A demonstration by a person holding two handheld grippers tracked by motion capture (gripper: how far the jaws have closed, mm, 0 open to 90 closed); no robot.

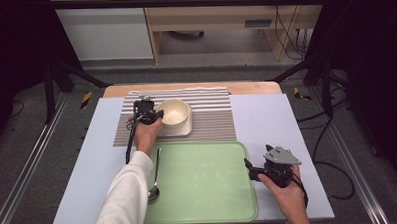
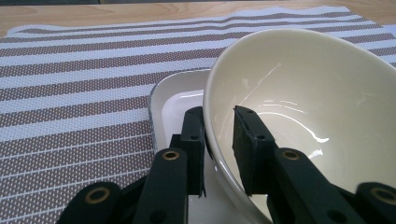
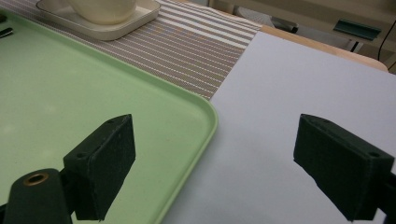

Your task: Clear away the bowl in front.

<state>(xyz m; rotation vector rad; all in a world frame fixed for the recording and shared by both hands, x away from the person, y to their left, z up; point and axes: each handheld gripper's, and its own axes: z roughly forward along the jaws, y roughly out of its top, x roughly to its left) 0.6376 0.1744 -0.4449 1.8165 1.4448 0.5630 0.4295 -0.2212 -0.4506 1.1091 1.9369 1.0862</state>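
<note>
A pale blue table top (image 1: 267,119) holds a smooth, rounded-corner green plastic tray (image 1: 204,182), bare inside, with a metal spoon (image 1: 155,178) at its left edge. Behind it lies a woven brown-and-white striped placemat (image 1: 211,116). On the mat sits a square cream plate (image 1: 183,128) carrying a glossy round cream ceramic bowl (image 1: 174,112). The left gripper (image 2: 219,140) pinches the bowl's tilted rim, one jaw inside, one outside. The right gripper (image 3: 215,163) waits wide open at the tray's right edge. The bowl appears just gripped; any move to the tray is not yet done.
</note>
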